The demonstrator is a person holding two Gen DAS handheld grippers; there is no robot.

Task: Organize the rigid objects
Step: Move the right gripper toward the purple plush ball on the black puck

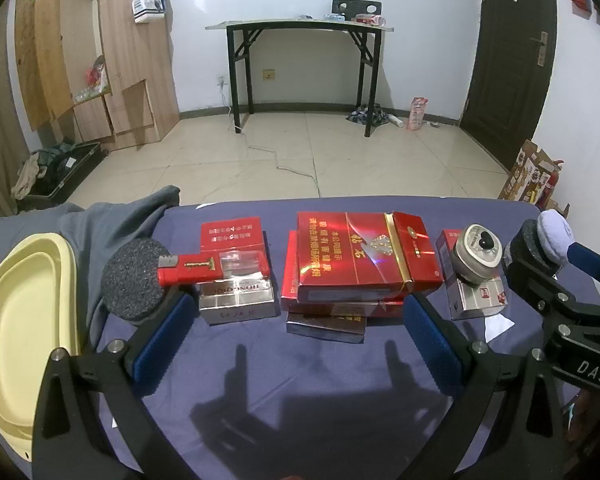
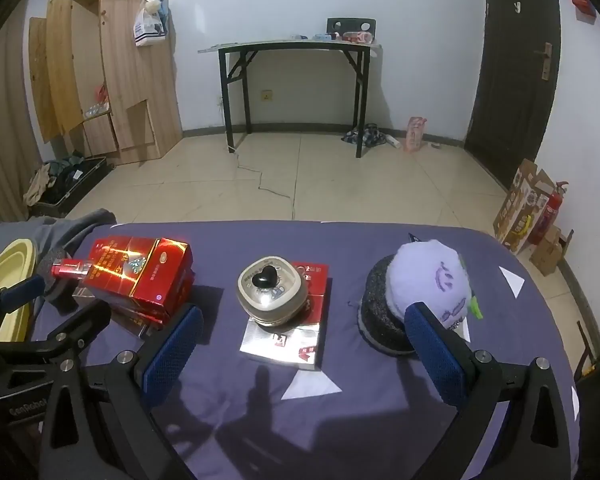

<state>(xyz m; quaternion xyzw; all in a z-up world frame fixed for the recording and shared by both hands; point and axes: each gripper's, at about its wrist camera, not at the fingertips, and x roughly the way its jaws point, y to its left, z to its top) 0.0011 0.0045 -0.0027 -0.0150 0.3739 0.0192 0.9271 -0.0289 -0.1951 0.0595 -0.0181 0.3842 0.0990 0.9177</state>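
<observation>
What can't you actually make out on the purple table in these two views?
- Cream plastic tray: left wrist view, cut off by the fisheye edge and the left gripper.
- Lower red boxes: covered by the big red cigarette carton on top.
- Dark grey foam disc: right wrist view, largely hidden by the lilac plush toy and the right gripper.

On the purple-covered bench (image 1: 300, 360), a red lighter (image 1: 192, 274) lies flat atop a silver cigarette pack (image 1: 238, 300), its tail over a dark round stone (image 1: 132, 280). Red cigarette cartons (image 1: 360, 256) are stacked crookedly at centre. A round tin with a black heart (image 2: 270, 286) sits on a silver-red pack (image 2: 288, 344). A lilac plush (image 2: 432, 280) leans against another dark stone (image 2: 380, 320).
</observation>
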